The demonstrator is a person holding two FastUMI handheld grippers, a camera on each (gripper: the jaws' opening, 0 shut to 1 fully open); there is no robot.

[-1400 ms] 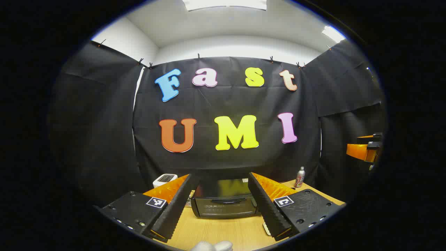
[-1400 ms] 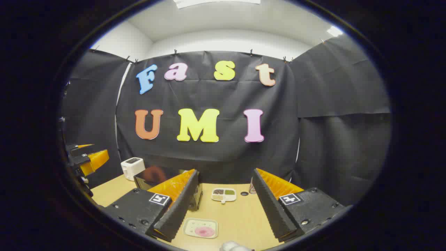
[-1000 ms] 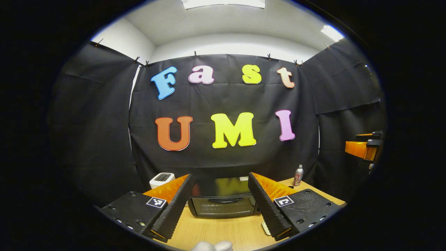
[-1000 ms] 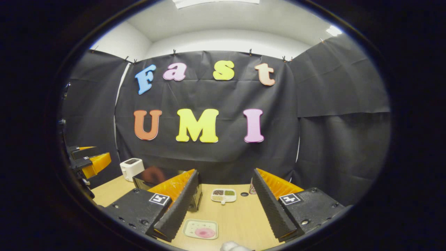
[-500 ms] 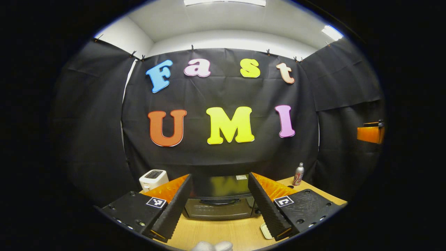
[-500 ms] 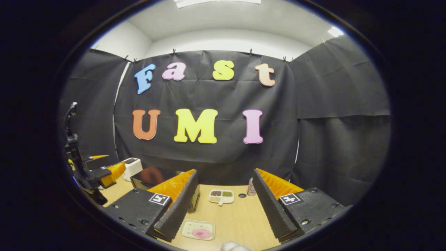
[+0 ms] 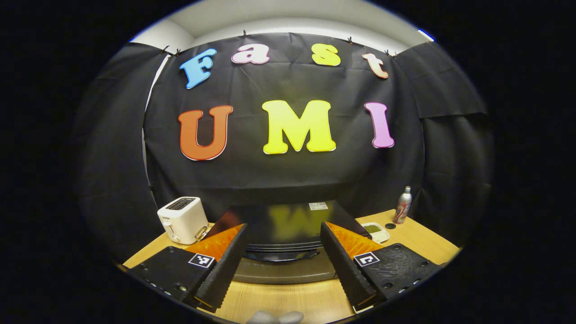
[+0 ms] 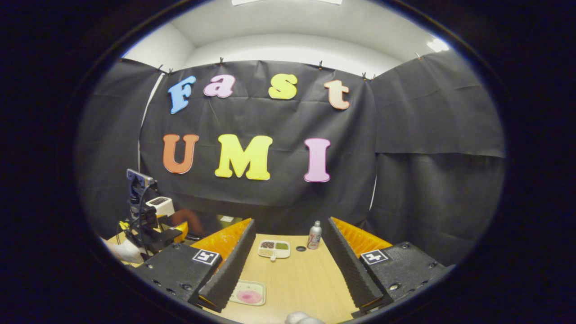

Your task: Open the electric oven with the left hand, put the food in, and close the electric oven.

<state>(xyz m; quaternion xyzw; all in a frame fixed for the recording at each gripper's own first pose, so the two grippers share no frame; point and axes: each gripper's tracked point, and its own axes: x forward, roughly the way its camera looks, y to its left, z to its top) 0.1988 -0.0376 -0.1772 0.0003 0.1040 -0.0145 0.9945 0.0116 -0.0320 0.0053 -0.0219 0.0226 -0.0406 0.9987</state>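
Left gripper view, left to right: white toaster (image 7: 182, 219) on wooden table (image 7: 288, 299), black electric oven (image 7: 283, 245) dead ahead with door closed, left gripper (image 7: 283, 265) spread wide just before its handle, clamping nothing, divided snack dish (image 7: 375, 230), metal bottle (image 7: 403, 205). Right gripper view: pink food tray (image 8: 247, 293) on table, near the left finger of right gripper (image 8: 288, 270), likewise wide apart and empty.

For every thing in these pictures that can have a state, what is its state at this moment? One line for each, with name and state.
electric oven: door shut, standing on the table.
left gripper: open, in front of the oven handle, holding nothing.
right gripper: open, empty, above the table.
toaster: upright, slots empty.
bottle: upright, capped.
divided dish: filled with food.
small tray: flat on the table, with pink food on it.
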